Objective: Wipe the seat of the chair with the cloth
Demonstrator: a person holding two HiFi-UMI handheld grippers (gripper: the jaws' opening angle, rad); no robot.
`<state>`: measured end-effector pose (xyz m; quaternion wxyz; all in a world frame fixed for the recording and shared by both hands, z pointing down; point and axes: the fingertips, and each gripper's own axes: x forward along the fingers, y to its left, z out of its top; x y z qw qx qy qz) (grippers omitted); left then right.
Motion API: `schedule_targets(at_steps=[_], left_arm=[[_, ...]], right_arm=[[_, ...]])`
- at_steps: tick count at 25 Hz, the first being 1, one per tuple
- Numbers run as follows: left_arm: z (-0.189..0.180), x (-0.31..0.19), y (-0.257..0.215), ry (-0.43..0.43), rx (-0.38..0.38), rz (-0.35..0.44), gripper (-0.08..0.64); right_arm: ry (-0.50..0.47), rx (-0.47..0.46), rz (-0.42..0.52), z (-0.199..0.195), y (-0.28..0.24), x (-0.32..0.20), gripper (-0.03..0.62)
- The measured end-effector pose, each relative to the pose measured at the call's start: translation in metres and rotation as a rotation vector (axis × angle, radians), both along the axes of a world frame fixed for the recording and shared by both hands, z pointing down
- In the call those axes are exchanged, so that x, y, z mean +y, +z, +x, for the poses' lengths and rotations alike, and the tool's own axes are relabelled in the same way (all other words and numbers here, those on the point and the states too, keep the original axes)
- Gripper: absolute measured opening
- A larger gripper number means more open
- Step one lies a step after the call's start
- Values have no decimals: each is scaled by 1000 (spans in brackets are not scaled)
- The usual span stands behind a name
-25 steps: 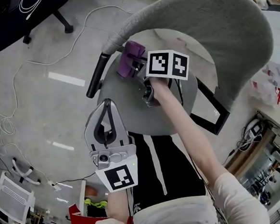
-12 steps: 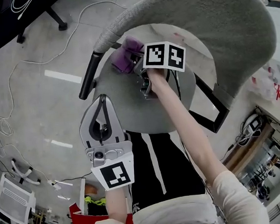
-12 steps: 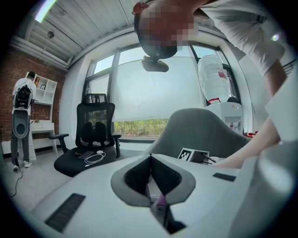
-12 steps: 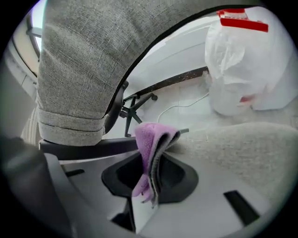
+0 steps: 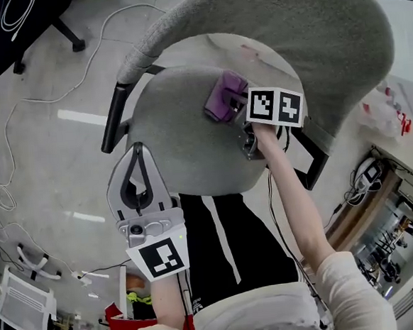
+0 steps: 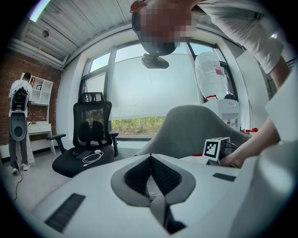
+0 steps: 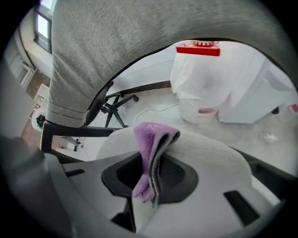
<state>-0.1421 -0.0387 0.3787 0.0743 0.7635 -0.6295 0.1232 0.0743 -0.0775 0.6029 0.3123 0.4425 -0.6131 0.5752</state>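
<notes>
- Sweeping rightward, my right gripper [image 5: 238, 112], jaws clamped on the purple cloth [image 5: 223, 99], has dragged it from the seat [image 5: 177, 149]'s back-left edge to its back-right.
- My left gripper [image 5: 136, 155] idles closed and empty; wiping is underway, I judge.

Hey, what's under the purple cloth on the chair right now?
The grey chair seat lies under the cloth, which the right gripper pinches and holds against it. The patch of seat directly beneath is covered, so its state can't be seen.
</notes>
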Motion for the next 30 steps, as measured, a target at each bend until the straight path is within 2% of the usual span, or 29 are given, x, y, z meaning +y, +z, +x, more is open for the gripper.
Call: schedule_targets(at_steps=[5, 12, 20, 25, 27, 30], left_arm=[[7, -3, -3, 30, -3, 9, 12], [13, -5, -9, 57, -8, 18, 12], [11, -1, -10, 62, -17, 9, 12], [2, 0, -8, 50, -26, 9, 12], [-4, 0, -6, 25, -19, 4, 12], [-13, 1, -10, -5, -15, 11, 12]], right_arm=[[47, 156, -38, 72, -1, 31, 94], [101, 355, -78, 144, -8, 62, 94], [71, 477, -73, 166, -9, 72, 94], [77, 425, 2, 144, -34, 62, 94], [69, 338, 59, 113, -50, 52, 94], [70, 138, 117, 44, -70, 39, 94]])
